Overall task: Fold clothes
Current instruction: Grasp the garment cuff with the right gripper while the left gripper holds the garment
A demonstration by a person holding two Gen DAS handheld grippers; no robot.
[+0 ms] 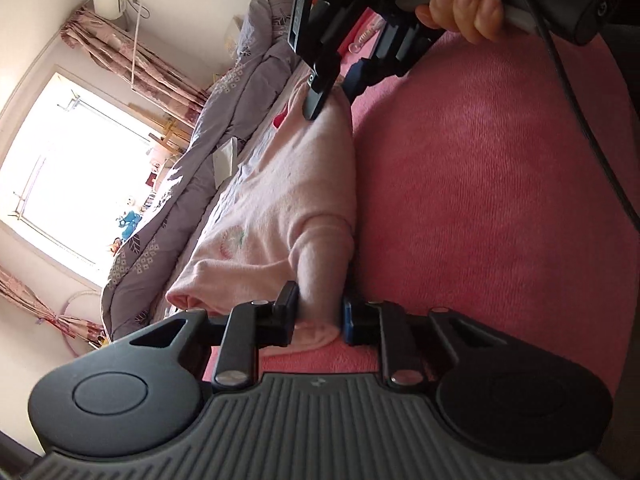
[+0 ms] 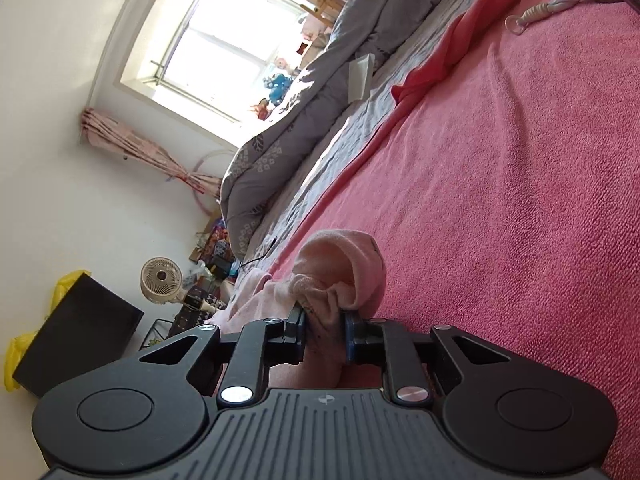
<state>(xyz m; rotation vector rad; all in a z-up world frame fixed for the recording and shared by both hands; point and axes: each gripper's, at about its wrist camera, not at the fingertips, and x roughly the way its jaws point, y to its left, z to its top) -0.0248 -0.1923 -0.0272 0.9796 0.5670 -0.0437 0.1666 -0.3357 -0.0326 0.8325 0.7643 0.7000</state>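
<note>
A pale pink sweater [image 1: 280, 200] lies stretched along the pink terry blanket [image 1: 480, 200]. My left gripper [image 1: 319, 318] is shut on its near end, with the cloth pinched between the black and blue pads. At the far end a hand [image 1: 460, 8] holds my right gripper [image 1: 338, 88], whose fingers clamp the sweater's other end. In the right wrist view the right gripper [image 2: 325, 334] is shut on a bunched fold of the sweater [image 2: 344, 264], which rises just above the blanket [image 2: 500, 160].
A grey patterned duvet [image 1: 224, 120] is heaped along the bed's far side below a bright window [image 1: 72, 168]. A black cable [image 1: 580, 120] hangs across the blanket. A small fan [image 2: 161, 280] and a black box [image 2: 80, 344] stand on the floor beyond the bed.
</note>
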